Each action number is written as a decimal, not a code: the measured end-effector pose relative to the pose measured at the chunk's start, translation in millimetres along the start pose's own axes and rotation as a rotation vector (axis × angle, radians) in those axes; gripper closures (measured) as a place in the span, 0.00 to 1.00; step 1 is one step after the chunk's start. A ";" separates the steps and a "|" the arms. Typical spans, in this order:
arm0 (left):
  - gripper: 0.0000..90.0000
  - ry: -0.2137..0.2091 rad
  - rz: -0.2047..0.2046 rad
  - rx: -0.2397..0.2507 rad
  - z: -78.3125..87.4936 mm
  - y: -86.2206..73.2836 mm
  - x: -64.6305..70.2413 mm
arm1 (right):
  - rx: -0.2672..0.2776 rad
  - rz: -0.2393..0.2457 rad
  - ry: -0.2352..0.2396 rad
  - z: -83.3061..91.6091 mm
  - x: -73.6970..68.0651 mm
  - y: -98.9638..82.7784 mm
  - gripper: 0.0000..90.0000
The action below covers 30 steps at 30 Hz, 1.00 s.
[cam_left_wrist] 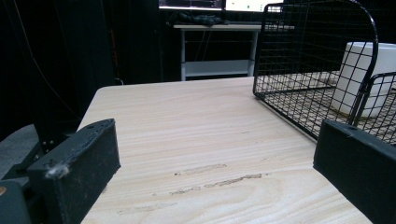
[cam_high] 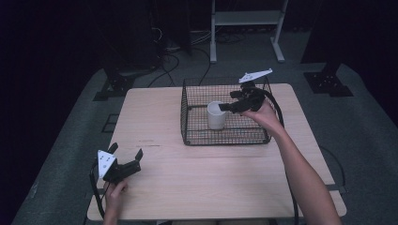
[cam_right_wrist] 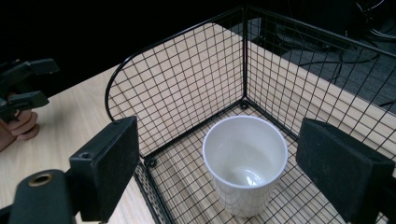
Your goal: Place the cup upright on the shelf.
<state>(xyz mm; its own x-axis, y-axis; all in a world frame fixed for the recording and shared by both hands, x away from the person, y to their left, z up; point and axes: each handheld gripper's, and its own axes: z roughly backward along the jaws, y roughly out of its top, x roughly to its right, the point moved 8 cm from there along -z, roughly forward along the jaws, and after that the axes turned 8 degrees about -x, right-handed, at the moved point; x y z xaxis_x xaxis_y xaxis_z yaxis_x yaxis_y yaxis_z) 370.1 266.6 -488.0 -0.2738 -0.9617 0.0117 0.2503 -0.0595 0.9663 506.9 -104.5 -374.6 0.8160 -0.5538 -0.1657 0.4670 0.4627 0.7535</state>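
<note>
We see a plain white cup (cam_right_wrist: 245, 163) inside a black wire-grid basket (cam_right_wrist: 187, 88). Our table (cam_high: 211, 187) is pale wood with fine grain, and our gripper jaws are matte black.

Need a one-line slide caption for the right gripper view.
Open right claw poised above an upright white cup inside the wire basket.

One white cup (cam_high: 216, 115), one wire basket (cam_high: 187, 136), two grippers on one table (cam_high: 225, 187)
</note>
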 end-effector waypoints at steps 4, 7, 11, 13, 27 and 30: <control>0.00 0.000 -0.001 0.000 0.0 0.0 0.1 | -0.005 0.006 0.004 2.2 -3.0 -3.1 0.14; 0.00 0.000 0.000 0.000 0.0 0.0 0.0 | -0.011 0.010 0.011 4.4 -6.7 -6.3 0.14; 0.00 0.000 -0.001 0.000 0.0 0.0 0.1 | -0.016 0.021 0.014 6.7 -10.4 -11.0 0.14; 0.00 0.000 -0.001 0.000 -0.1 0.0 0.1 | -0.010 0.023 0.013 8.7 -11.6 -13.3 0.14; 0.00 0.000 -0.003 0.001 -0.1 0.1 0.3 | -0.013 0.057 0.032 18.0 -26.0 -22.3 0.15; 0.00 0.000 -0.003 0.000 -0.1 0.0 0.4 | -0.017 0.056 0.042 18.9 -27.9 -27.4 0.15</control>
<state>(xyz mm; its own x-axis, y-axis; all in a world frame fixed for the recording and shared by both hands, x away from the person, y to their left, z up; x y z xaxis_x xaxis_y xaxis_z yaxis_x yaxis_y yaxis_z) 370.1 266.2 -488.0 -0.2747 -0.9615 0.0087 0.2492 -0.0624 0.9664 464.9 -114.8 -378.6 0.8543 -0.4976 -0.1501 0.4257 0.5042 0.7513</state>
